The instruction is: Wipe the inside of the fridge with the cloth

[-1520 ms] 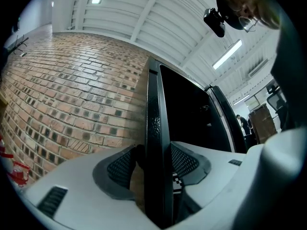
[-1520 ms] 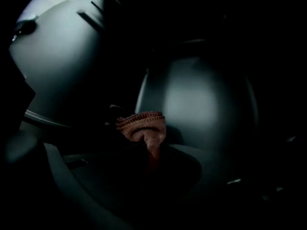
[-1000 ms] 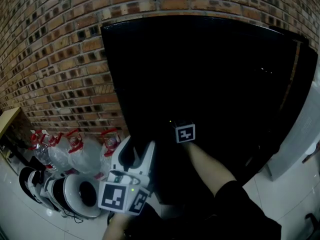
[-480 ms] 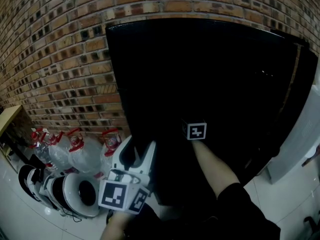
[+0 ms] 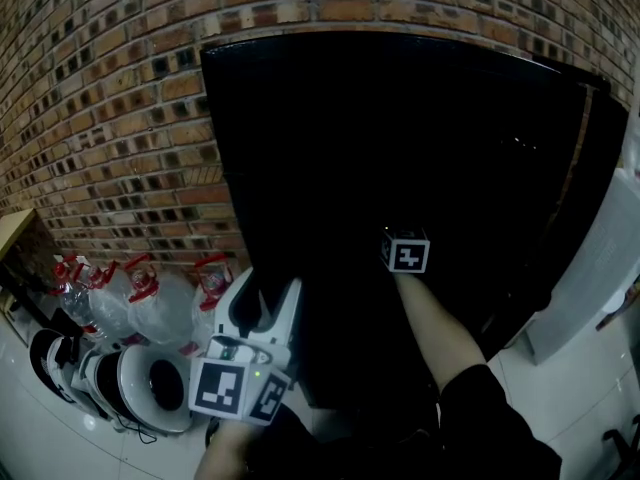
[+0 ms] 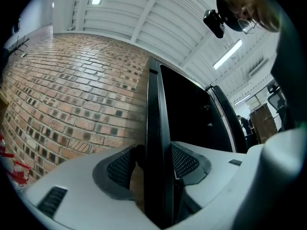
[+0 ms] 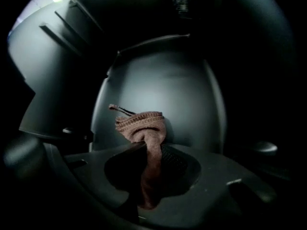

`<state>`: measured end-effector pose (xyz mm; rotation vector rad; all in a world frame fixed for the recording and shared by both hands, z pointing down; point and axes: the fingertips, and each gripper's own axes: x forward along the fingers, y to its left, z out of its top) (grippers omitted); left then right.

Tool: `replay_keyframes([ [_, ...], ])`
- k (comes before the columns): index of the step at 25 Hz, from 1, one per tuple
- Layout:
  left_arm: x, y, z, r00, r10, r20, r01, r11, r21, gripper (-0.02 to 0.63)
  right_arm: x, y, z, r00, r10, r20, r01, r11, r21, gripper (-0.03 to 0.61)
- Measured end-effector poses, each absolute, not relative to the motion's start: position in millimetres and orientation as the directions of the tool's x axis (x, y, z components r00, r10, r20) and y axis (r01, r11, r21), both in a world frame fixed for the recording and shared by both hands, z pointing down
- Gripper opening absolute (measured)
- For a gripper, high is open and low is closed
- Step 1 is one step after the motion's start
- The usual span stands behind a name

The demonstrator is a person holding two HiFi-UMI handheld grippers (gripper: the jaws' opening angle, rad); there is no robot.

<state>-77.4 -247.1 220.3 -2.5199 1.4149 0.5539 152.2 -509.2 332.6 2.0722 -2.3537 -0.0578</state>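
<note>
**Cloth [image 7: 144, 126] inside the fridge [image 5: 400, 148]**

The right claw [image 7: 151, 159] is gripping the brown cloth, jaws nearly together on it, deep in the fridge's dark interior. The left claw [image 6: 158, 162] is clamping the edge of the black fridge door [image 6: 156, 109], with one pad on each side.

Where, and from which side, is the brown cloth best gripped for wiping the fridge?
By its bunched tail, from behind: the cloth sits pinched in the right hand-held gripper, its folded wad past the jaw tips, probably free to wipe.

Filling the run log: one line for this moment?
left gripper: clamped on black fridge door edge | right gripper: holding brown ribbed cloth inside dark fridge
</note>
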Motion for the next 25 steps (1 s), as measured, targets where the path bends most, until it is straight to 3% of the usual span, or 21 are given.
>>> replay_keyframes([
  [17,-77,-249,222,0.461,-0.789,-0.407,-0.862,-0.506,0.005,0.224,214,-500,344,0.12,-0.993,-0.015,-0.991,-0.121,0.05,0.08],
  [19,-77,-249,221,0.46,-0.787,-0.41,-0.863,-0.505,0.001,0.224,203,-502,351,0.036,-0.999,0.004,-0.999,-0.036,0.001,0.08],
  [21,-76,-249,222,0.462,-0.785,-0.413,-0.863,-0.505,-0.004,0.224,162,-500,358,-0.209,-0.978,0.003,-0.978,0.209,-0.024,0.08],
  [23,-76,-249,223,0.462,-0.785,-0.414,-0.863,-0.506,-0.004,0.224,114,-488,361,-0.409,-0.913,0.006,-0.91,0.408,0.066,0.08],
  [25,-77,-248,223,0.459,-0.786,-0.414,-0.864,-0.503,-0.003,0.224,74,-483,370,-0.512,-0.856,0.073,-0.848,0.517,0.117,0.08],
])
